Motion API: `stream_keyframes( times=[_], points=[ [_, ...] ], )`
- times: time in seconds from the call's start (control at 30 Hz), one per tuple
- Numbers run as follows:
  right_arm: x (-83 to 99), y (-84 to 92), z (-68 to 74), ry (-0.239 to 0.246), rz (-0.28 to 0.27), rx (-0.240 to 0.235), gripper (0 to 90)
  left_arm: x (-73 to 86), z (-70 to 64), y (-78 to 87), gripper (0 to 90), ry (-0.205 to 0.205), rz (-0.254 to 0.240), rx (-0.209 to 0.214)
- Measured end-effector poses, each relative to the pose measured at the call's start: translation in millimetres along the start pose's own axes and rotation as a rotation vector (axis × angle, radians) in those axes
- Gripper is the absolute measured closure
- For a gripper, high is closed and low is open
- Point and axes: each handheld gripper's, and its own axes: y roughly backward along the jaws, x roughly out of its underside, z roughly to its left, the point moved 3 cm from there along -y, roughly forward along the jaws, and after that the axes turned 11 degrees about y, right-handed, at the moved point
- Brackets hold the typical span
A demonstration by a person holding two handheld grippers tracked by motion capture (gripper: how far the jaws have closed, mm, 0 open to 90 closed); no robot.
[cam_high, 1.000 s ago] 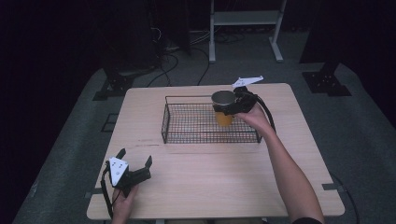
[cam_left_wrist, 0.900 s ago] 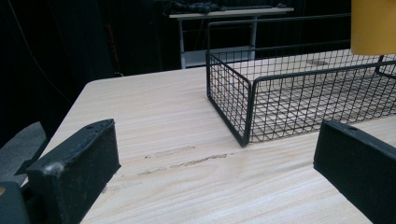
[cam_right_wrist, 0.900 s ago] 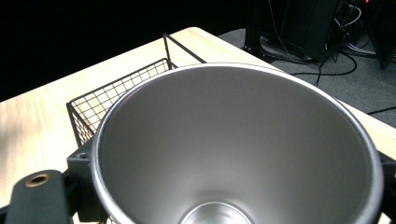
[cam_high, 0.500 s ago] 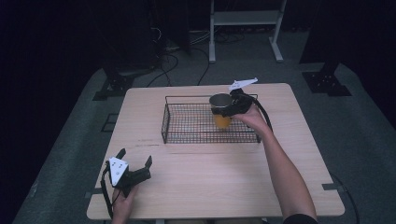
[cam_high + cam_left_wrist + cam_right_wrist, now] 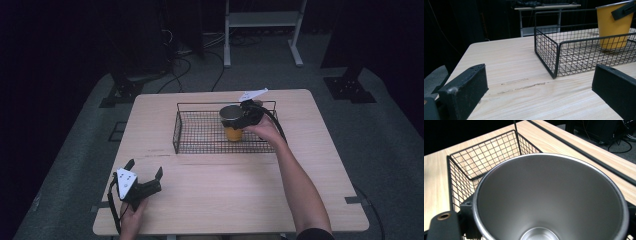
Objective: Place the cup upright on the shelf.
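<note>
A yellow cup [image 5: 233,132] with a steel inside stands upright within the black wire basket [image 5: 176,135] at the back of the table, right of the basket's middle. My right gripper [image 5: 236,119] is shut on the cup's rim. In the right gripper view the cup [image 5: 549,200] lies between the jaws, over the basket [image 5: 481,160]. I cannot tell whether its base touches the mesh floor. My left gripper [image 5: 145,167] stands open at the table's near left, with nothing between its jaws. The left gripper view [image 5: 539,92] looks toward the basket [image 5: 556,50] and cup [image 5: 610,30].
The wooden table [image 5: 225,190] has bare room in front of the basket and to its left. A white metal stand [image 5: 262,20] and cables lie on the dark floor beyond the far edge.
My right gripper has carried the cup a little lower and toward the left inside the basket. The left gripper has stayed put.
</note>
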Motion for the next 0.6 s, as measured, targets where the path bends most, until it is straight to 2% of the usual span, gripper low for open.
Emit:
stream_keyframes(
  times=[0.27, 0.6],
  points=[
    [3.5, -9.7, 0.8, 0.004, 0.016, -0.010, 11.9, 0.0, -0.1, -0.1, 0.0, 0.000, 0.000, 0.000],
    [3.3, -15.3, 3.0, 0.044, 0.023, 0.007, 11.8, 0.0, -0.1, 0.0, 0.0, 0.000, 0.000, 0.000]
  ],
)
